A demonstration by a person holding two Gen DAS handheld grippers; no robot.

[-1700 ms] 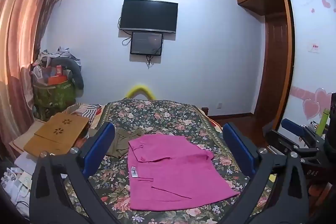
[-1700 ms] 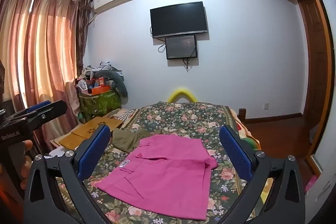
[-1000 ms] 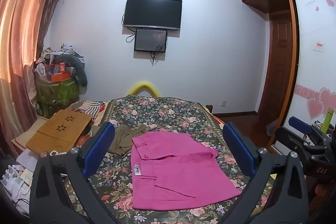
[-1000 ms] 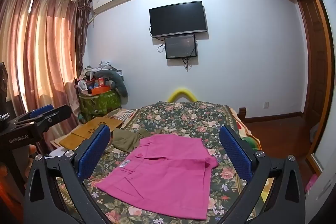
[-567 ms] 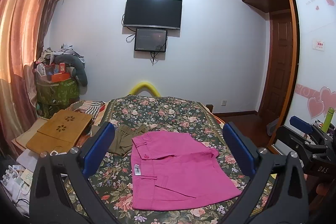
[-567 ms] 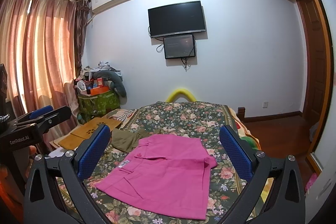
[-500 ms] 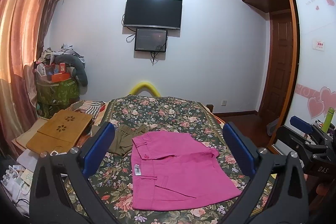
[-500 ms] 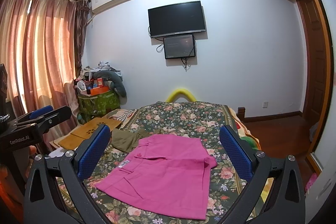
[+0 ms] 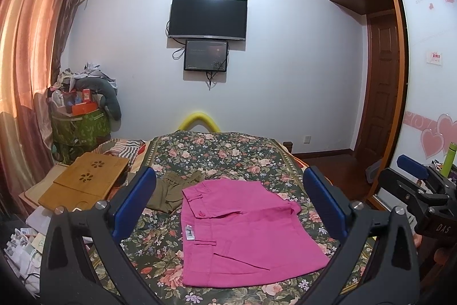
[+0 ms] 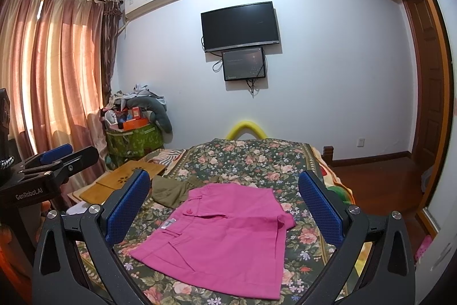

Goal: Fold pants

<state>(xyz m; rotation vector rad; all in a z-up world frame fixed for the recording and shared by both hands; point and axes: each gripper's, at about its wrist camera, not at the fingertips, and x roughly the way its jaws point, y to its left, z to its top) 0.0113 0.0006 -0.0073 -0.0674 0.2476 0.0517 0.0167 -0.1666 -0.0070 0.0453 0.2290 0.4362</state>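
Pink pants (image 9: 242, 227), folded, centre of the floral bedspread (image 9: 228, 153); my left gripper (image 9: 231, 207) and right gripper (image 10: 225, 207) spread wide, empty, raised above: a snagging fingertip would likely undo folds.

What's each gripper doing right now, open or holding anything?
Left gripper: open, holding nothing, above the pink pants.
Right gripper: open, holding nothing.

White wall (image 9: 285, 62), television (image 9: 208, 18), pink curtains (image 10: 51, 70).
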